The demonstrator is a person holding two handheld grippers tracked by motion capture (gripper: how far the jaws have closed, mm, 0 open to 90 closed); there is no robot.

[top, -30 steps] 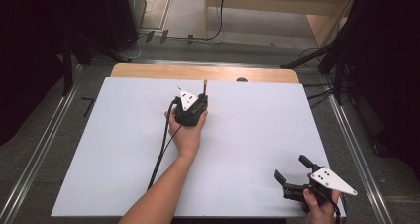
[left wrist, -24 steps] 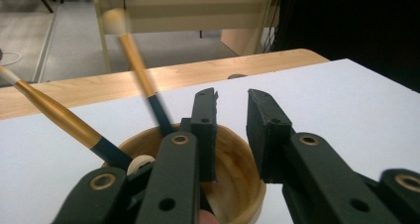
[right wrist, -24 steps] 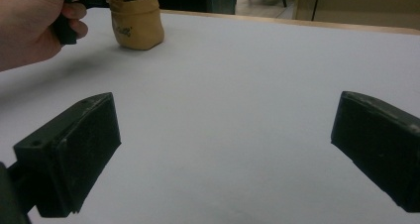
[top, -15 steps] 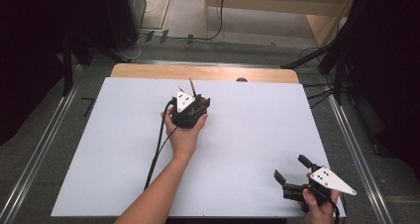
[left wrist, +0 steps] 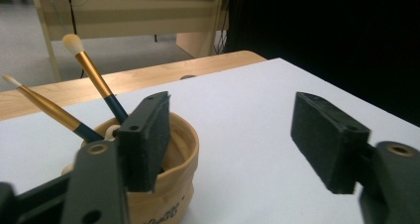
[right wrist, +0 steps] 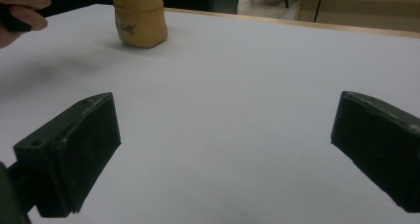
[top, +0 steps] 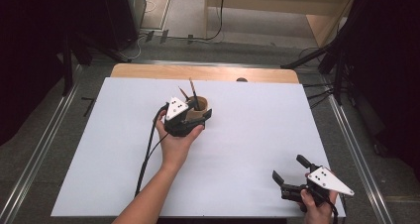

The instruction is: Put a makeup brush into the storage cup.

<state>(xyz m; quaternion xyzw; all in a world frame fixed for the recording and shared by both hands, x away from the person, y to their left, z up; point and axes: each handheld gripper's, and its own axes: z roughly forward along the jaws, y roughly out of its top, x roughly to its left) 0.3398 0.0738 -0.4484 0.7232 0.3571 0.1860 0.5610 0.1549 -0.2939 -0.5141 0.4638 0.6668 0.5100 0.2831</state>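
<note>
Left gripper (left wrist: 233, 144), its blocky black jaws just spreading with nothing between them, is hovering beside a soft tan pouch-shaped holder (left wrist: 173, 184) keeping two gold-ferruled makeup brushes (left wrist: 94, 78).

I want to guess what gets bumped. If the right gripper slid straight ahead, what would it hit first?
Probably nothing nearby: bare white table lies ahead of the open right gripper. The pot sits left of that line.

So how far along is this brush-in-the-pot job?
Two makeup brushes already stand in the tan pot. The left tongs have just been opening beside the pot, nothing between them. The right tongs wait open and empty, so little looks left.
</note>
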